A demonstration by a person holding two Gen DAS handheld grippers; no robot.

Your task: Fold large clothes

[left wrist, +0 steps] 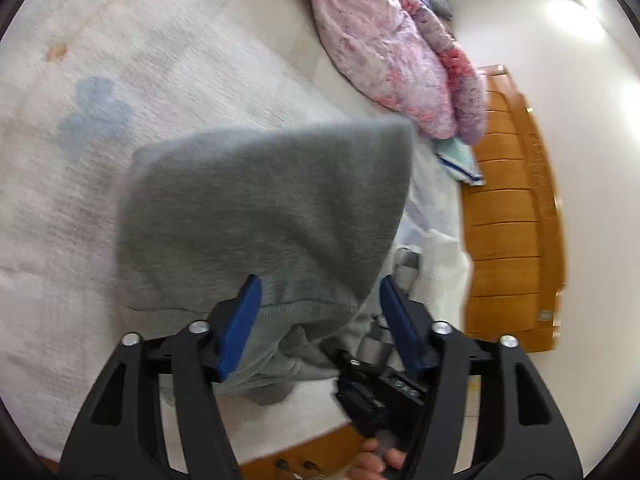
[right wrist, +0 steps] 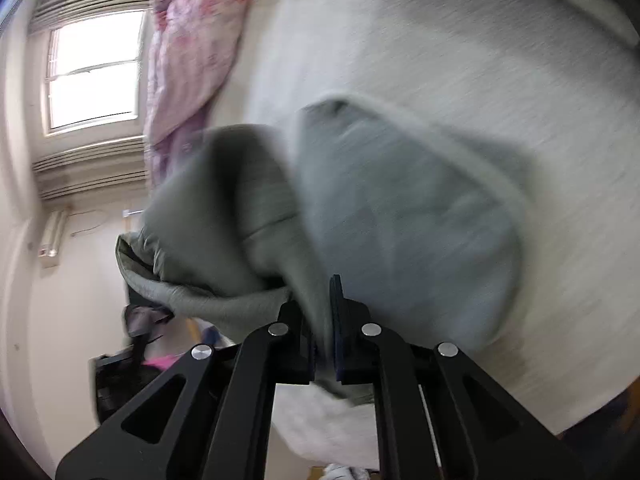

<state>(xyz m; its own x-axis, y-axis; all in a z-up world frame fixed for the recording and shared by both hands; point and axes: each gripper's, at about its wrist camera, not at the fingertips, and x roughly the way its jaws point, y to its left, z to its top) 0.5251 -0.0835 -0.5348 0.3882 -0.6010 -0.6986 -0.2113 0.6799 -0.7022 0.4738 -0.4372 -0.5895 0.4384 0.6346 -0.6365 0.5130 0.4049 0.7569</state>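
A grey sweatshirt-like garment (left wrist: 272, 200) lies bunched on the white bed cover (left wrist: 180, 60), its ribbed hem toward the camera. My left gripper (left wrist: 319, 282) stands open over that hem; the cloth lies between the blue pads (left wrist: 240, 328), with a gap at the right pad. In the right wrist view the same garment (right wrist: 240, 216) hangs lifted, blurred by motion. My right gripper (right wrist: 316, 296) is shut on a fold of it. The right gripper's black body (left wrist: 380, 392) and the hand holding it (left wrist: 376, 456) show low in the left wrist view.
A pink floral quilt (left wrist: 392, 48) is heaped at the bed's far side. A folded teal cloth (left wrist: 460, 160) lies by the wooden bed frame (left wrist: 508, 220). A window (right wrist: 92, 72) and dark clutter (right wrist: 132, 356) stand beyond the bed edge.
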